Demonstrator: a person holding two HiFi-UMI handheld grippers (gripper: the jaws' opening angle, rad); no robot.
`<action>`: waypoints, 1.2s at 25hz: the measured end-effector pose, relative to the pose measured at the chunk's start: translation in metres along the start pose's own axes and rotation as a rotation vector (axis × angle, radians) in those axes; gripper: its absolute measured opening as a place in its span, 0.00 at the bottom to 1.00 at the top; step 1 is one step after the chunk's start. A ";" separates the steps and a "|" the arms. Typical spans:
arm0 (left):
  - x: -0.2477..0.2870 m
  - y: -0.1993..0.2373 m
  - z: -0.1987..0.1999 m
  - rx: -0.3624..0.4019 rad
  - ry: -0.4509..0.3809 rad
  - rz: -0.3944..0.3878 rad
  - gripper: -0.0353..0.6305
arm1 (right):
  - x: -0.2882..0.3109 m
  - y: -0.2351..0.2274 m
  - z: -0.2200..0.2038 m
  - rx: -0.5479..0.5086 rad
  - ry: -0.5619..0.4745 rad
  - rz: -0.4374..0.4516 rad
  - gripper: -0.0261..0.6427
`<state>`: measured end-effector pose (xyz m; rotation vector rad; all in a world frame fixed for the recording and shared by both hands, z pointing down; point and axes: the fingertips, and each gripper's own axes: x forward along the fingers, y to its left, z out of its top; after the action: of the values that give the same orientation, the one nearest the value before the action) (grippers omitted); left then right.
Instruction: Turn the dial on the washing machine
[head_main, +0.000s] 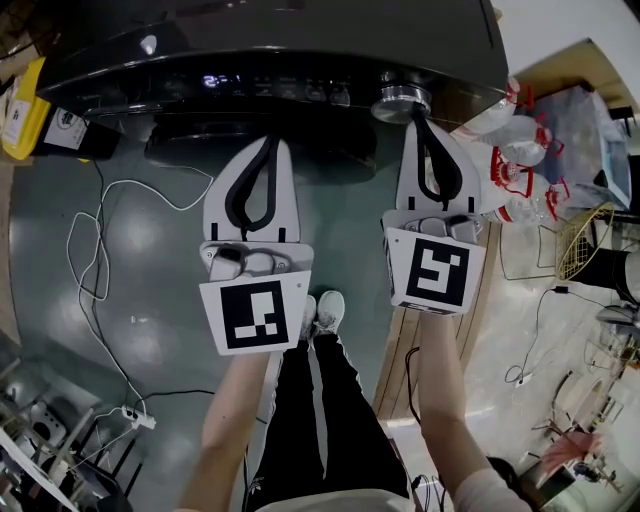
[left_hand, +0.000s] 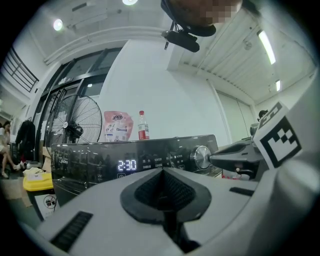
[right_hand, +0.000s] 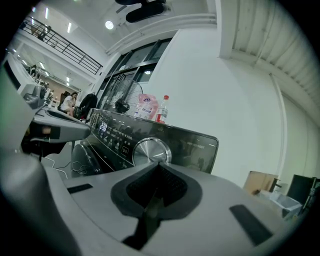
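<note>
Grey floor (head_main: 165, 335) (white cable (head_main: 69, 245), power strip (head_main: 135, 418))

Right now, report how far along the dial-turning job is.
Done: the right gripper is up at the dial of the washing machine, tip at its rim. In hand: nothing yet; its fingers are together, not around the dial. The left gripper is shut too, held back. Left: open, grasp the dial and turn it.
</note>
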<state>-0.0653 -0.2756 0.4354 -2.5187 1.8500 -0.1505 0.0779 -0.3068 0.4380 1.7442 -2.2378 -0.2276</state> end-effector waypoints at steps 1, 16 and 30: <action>0.000 0.000 0.000 -0.003 -0.002 -0.002 0.05 | 0.000 0.000 -0.001 0.002 0.001 0.001 0.04; -0.004 0.000 -0.002 0.009 0.000 -0.006 0.05 | 0.002 0.008 -0.007 0.022 0.016 0.021 0.04; -0.008 0.005 -0.002 0.007 0.003 0.015 0.05 | 0.003 0.008 -0.008 -0.003 -0.005 0.029 0.04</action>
<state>-0.0726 -0.2696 0.4362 -2.5013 1.8650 -0.1601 0.0728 -0.3072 0.4481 1.7103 -2.2632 -0.2290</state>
